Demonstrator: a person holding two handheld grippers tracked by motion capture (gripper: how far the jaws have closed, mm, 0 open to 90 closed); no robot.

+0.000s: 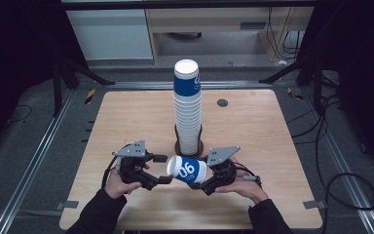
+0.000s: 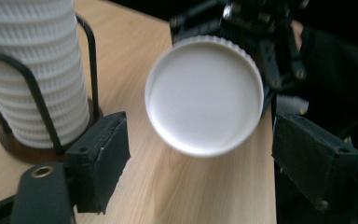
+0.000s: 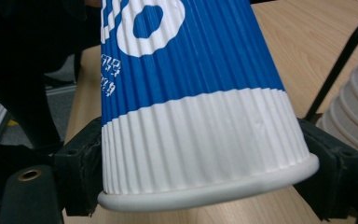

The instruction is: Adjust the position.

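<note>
A blue and white ribbed paper cup (image 1: 187,170) lies sideways just above the table. My right gripper (image 1: 199,174) is shut on it near its rolled mouth rim, and in the right gripper view the pads (image 3: 81,168) press the white band of the cup (image 3: 191,93) from both sides. The cup's flat white base (image 2: 205,95) faces my left gripper (image 1: 161,169). That gripper is open, its jaws standing wide on either side of the base without touching it. Behind them a tall stack of the same cups (image 1: 187,112) stands upside down in a black wire holder (image 2: 42,116).
The wooden table (image 1: 126,122) has a small dark round hole cover (image 1: 222,103) at the back right. Metal rails and cables run along the floor on both sides. The stack's white rims (image 3: 354,116) sit close to the right gripper's jaw.
</note>
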